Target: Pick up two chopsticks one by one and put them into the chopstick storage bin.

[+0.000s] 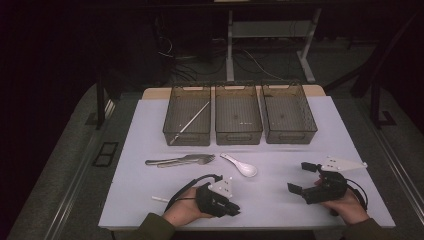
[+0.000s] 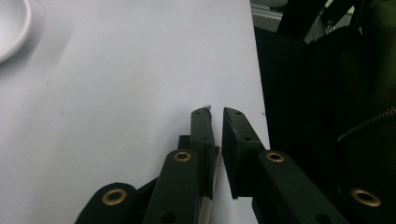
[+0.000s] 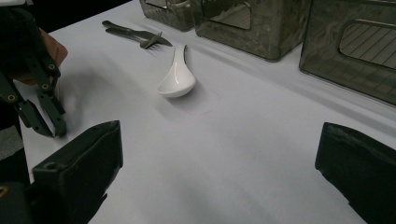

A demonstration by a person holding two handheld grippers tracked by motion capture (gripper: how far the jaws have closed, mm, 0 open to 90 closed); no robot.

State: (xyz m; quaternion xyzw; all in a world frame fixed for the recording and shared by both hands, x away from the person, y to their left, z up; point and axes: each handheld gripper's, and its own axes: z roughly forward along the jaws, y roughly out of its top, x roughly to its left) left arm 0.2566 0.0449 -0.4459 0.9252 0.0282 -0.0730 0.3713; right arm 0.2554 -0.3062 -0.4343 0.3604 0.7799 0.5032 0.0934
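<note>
Seemingly mid-pickup — left gripper jaws nearly clenched on a thin white stick; right gripper gapes empty. Next, lift it toward the left bin.

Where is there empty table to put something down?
Bare table lies between the left gripper and right gripper, below the spoon. It is crowded along the three bins and by the forks.

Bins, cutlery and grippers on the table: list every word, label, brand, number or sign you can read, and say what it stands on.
None can be read on the three bins, the white spoon or the fork.
A faint pale mark in the middle bin is too small to read.
</note>
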